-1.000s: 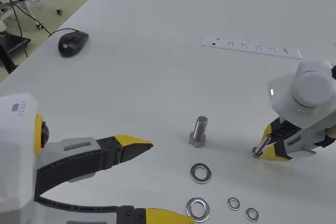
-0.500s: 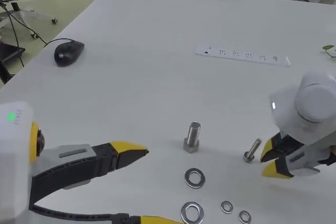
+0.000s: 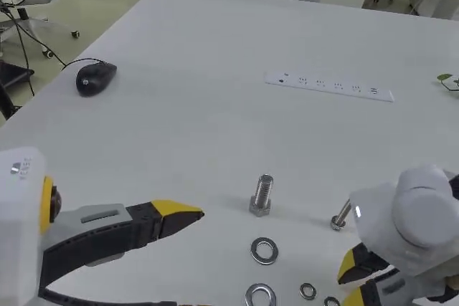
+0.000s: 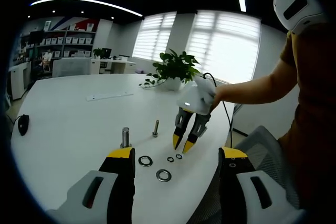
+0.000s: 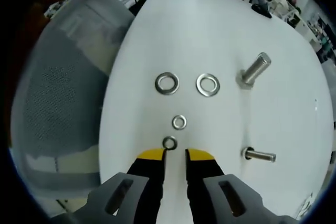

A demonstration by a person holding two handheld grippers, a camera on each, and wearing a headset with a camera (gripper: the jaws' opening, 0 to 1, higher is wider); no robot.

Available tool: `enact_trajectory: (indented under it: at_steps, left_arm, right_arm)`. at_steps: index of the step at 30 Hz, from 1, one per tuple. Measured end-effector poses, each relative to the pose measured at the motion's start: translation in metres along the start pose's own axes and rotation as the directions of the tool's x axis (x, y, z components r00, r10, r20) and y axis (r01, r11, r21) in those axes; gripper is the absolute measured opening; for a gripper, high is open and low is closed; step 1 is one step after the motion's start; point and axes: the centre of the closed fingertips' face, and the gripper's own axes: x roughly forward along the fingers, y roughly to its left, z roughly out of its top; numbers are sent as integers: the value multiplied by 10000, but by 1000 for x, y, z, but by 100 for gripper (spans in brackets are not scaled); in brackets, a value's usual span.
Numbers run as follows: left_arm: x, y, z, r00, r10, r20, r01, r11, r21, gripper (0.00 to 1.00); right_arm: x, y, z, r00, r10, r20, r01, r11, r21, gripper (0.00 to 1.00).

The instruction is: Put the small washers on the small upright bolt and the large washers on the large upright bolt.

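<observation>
Nothing's on yet — the large bolt [image 3: 262, 195] and small bolt [image 3: 341, 216] stand bare, large washers [image 5: 208, 84] and small washers [image 5: 179, 122] lie loose beside them, right gripper [image 5: 176, 154] narrowly parted and empty at one — left gripper [image 4: 177, 155] gaping, empty.

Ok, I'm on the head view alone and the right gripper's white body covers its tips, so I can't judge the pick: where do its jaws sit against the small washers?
Observer: In the right gripper view the right gripper is open and empty, and the near small washer lies flat right ahead of one tip.
Operator: And the other small one?
Observer: The far small washer lies flat just beyond the near one, apart from it.
Operator: Is the small bolt standing? It's half hidden for me.
Observer: Yes. In the left gripper view the small bolt stands upright on its head, apart from the right gripper.
</observation>
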Motion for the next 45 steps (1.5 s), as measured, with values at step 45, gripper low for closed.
enact_trajectory:
  at_steps: [45]
  left_arm:
    - [0,4,-5,9999,132,82,-130,9997,-226,64]
  right_arm:
    - [10,3,7,9994,-338,-51,333,9958,-858,12]
